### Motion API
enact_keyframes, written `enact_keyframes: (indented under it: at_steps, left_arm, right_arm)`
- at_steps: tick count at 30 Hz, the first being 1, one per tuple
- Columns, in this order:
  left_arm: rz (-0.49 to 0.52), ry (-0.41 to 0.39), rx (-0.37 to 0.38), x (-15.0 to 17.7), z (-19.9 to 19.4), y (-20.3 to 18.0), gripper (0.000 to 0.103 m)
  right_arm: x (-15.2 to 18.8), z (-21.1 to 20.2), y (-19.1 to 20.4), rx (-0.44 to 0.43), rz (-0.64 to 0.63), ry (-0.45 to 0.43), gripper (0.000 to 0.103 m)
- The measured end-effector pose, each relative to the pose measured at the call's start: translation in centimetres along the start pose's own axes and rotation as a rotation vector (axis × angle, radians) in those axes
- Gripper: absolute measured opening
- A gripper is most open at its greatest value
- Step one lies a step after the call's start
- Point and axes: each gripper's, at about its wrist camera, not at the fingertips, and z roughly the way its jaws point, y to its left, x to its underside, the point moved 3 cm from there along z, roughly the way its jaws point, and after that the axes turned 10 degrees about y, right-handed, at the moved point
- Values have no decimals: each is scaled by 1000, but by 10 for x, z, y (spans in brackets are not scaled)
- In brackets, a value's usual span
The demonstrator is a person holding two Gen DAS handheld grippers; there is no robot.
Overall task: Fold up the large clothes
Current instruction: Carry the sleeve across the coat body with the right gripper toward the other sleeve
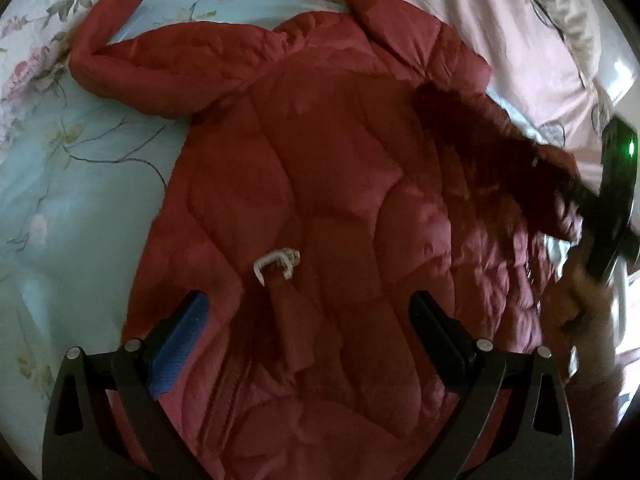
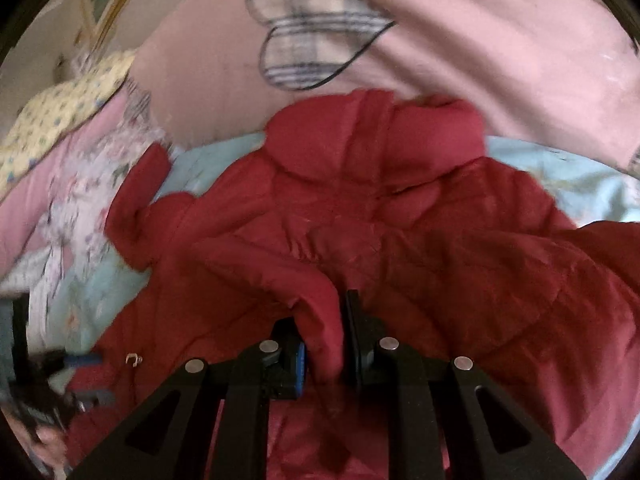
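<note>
A red quilted jacket [image 1: 340, 184] lies spread on a light blue floral bedsheet [image 1: 72, 184]. One sleeve [image 1: 116, 60] sticks out at the upper left. A white buckle [image 1: 276, 266] on a red strap lies on the jacket. My left gripper [image 1: 308, 316] is open and empty just above the jacket, its jaws either side of the strap. My right gripper [image 2: 326, 320] is shut on a fold of the jacket's sleeve [image 2: 296, 276] and holds it up over the jacket body [image 2: 400, 208]. The right gripper also shows blurred in the left wrist view [image 1: 612, 200].
A pink duvet with plaid heart patches [image 2: 312, 44] lies bunched behind the jacket. Floral and yellow patterned bedding [image 2: 60, 128] is piled at the left. The left gripper shows blurred in the right wrist view [image 2: 60, 364].
</note>
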Motion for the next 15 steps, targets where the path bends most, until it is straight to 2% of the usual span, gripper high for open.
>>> enact_keyframes:
  at_steps: [6,8,10,12,15]
  left_arm:
    - [-33,-5,181,-50,-8,3,101]
    - [-38,-6,218,-68,-5,2,101]
    - [-62,22,282,-89,3,1,101]
    - [-66,47,388,-109,12,-3,101]
    - [-98,97,446,-134,32,-9,101]
  right_arm:
    - [-1,12,27,-44,-100,-13,18]
    - [-1,16,37,-62,-142,-13,20]
    - [2,20,49,-64,-194,-8,20]
    - [4,23,58,-68,-231,-6,21]
    - [6,26,66,-61,-260,-3,21]
